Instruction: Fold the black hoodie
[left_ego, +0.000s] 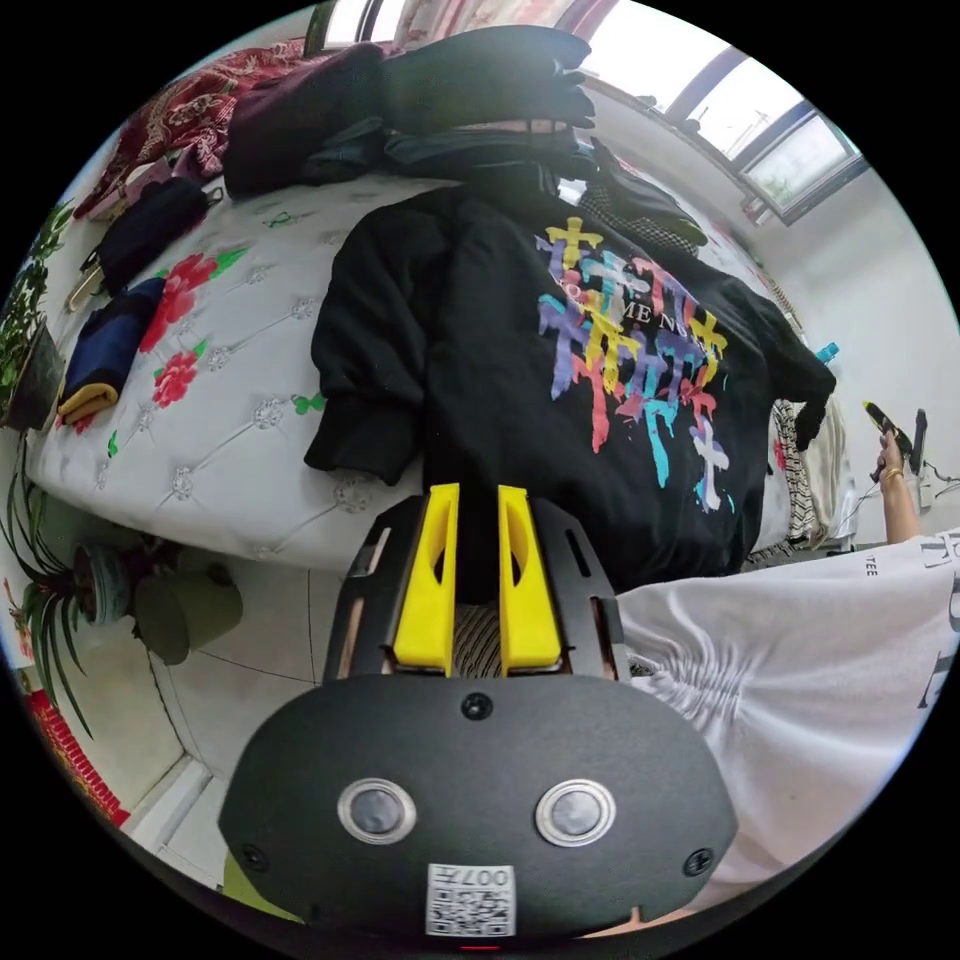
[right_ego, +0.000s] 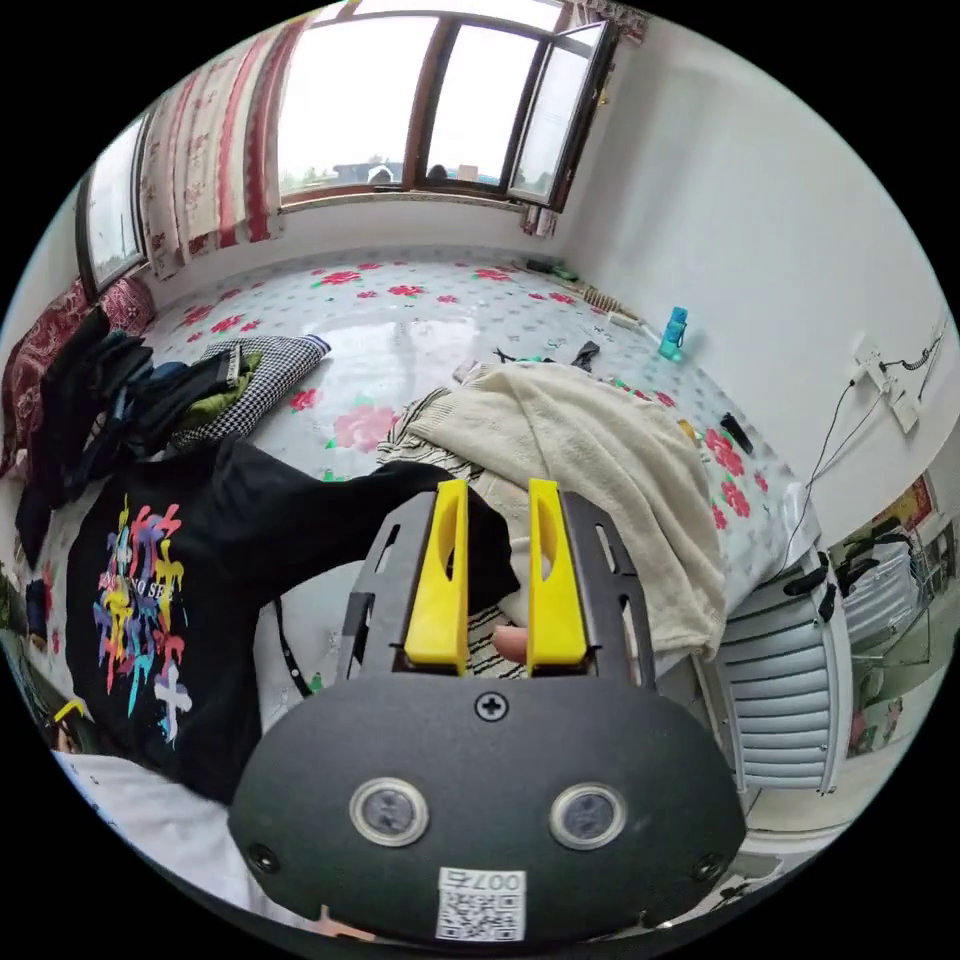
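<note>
place: home bedroom | signs: floral-quilted bed, curtained window, clothes pile

hoodie hem: the black hoodie runs behind the left gripper at lower centre, hidden there
sleeve cuff: hidden behind the right gripper, grip unclear

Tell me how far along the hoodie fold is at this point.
Early. Done: the black hoodie lies spread on the bed, print up, one sleeve already bent in beside the body. In hand: the left gripper sits at the hem, jaws close together with dark fabric between them; the right gripper sits at the other sleeve's cuff, grip unclear. Left: fold that sleeve in, then the body.
</note>
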